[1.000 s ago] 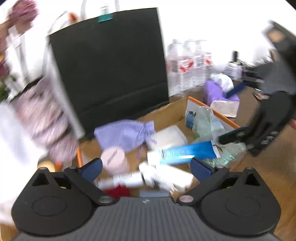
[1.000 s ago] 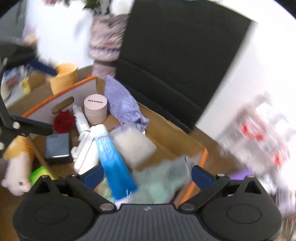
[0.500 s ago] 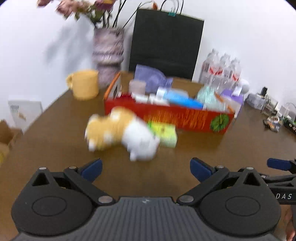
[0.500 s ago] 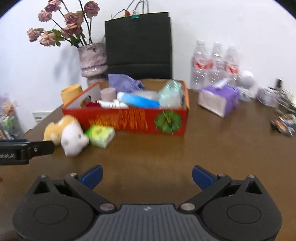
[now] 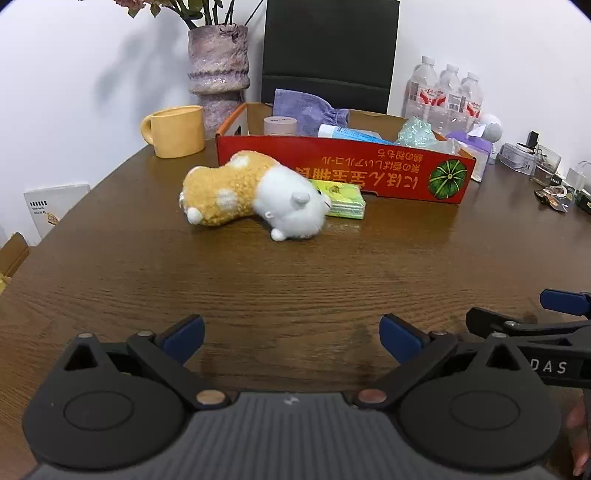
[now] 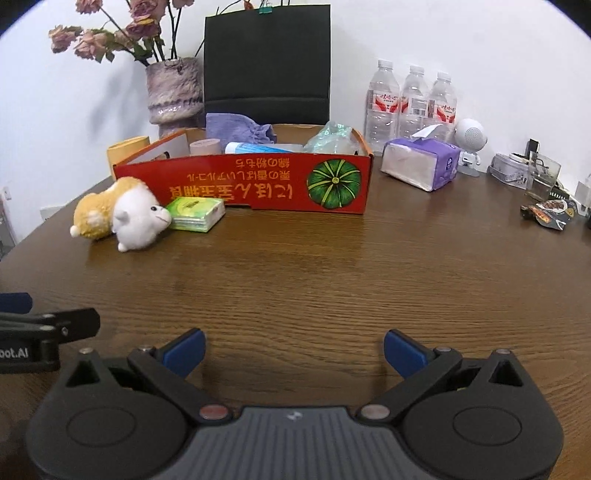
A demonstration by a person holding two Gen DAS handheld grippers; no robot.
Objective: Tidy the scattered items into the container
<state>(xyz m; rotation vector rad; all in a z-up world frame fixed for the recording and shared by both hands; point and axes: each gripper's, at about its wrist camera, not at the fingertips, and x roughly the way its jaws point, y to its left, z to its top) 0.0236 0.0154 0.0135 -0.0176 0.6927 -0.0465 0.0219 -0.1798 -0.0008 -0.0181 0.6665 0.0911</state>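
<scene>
At the far left of the wooden bench [image 5: 295,280], a yellow mug [image 5: 176,130] stands in front of a purple-grey vase [image 5: 218,70] holding dried flowers [image 6: 110,33]. Just right of the mug lies a plush hamster [image 5: 255,194], orange and white, on its side on the bare bench, outside the container. Its white head touches a green tissue pack [image 5: 341,201], which lies flat against the foot of the red cardboard box [image 5: 343,168].

The box, printed with upside-down characters and a green pumpkin, is open at the top and stands toward the back of the bench. Inside it, from left to right, are a pink jar [image 5: 280,125], a lilac cloth pouch [image 5: 308,110], a blue-and-white tube [image 5: 351,133] and a crumpled clear plastic bag [image 5: 415,133]. Behind the box stands a black paper bag [image 6: 266,62].

Right of the box sits a purple tissue packet [image 6: 421,162], with three water bottles [image 6: 412,99] behind it and a small white robot figure [image 6: 470,142] beside them. Further right are a clear case [image 6: 511,168] and a snack wrapper [image 6: 546,212].

Near the front edge, the left tongs [image 5: 291,334] hover low over empty wood, spread wide and holding nothing. The right tongs [image 6: 293,349] are just beside them to the right, likewise spread wide and empty. Both are well apart from the hamster and the tissue pack.
</scene>
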